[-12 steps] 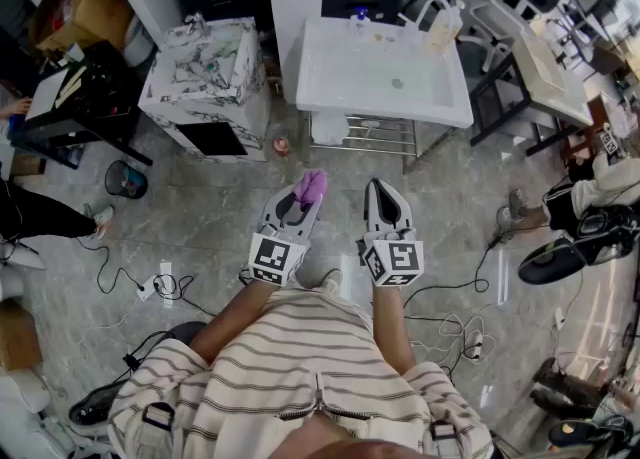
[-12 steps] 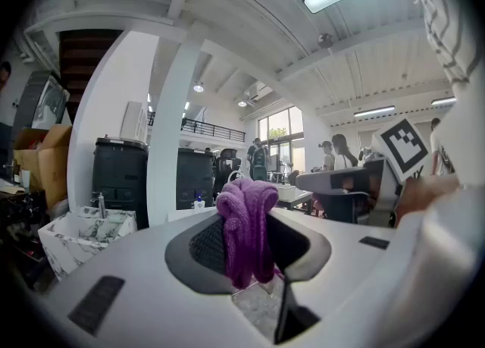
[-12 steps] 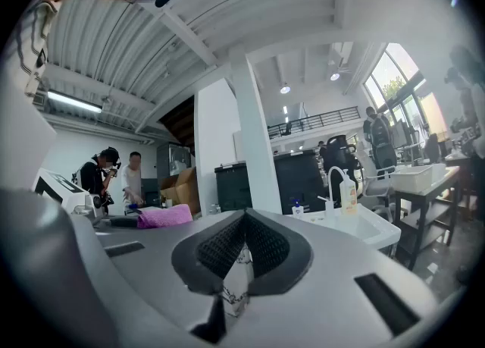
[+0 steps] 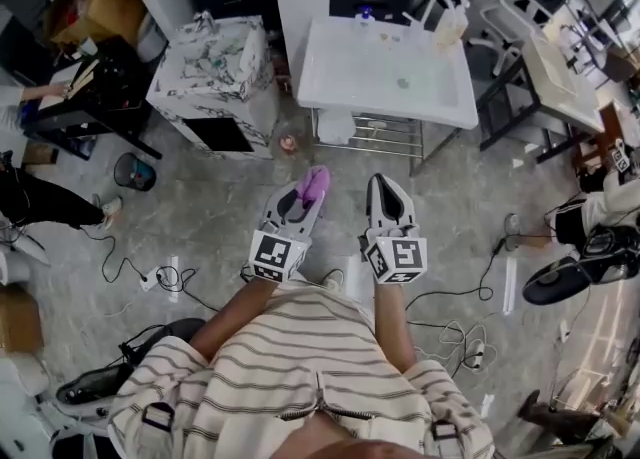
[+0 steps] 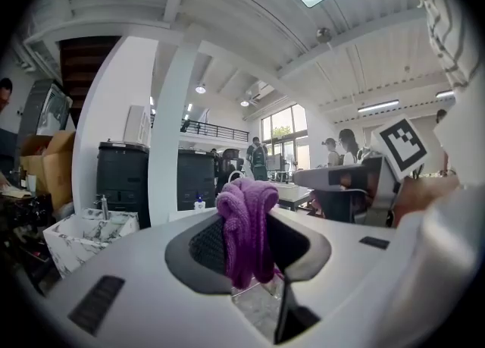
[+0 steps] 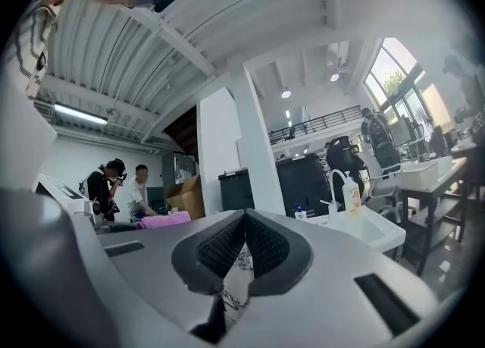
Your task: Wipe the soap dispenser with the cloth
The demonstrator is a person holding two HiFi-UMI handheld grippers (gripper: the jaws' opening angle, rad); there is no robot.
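Wiping has not begun. The left tongs (image 4: 305,195) are clamped on the purple cloth (image 5: 246,229). The right tongs (image 6: 244,236) are pressed together, empty. The soap dispenser (image 4: 449,25) stands on the sink (image 4: 330,77), well ahead of both tongs. Approach and wiping are still to do.

Head downward, gripper views level (sink (image 4: 350,72) shared)

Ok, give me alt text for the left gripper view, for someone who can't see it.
Left tongs shut on a bunched purple cloth, seen close up from the gripper's own camera. Behind stand a white column, black cabinets and a white sink with a small blue-capped bottle on it.
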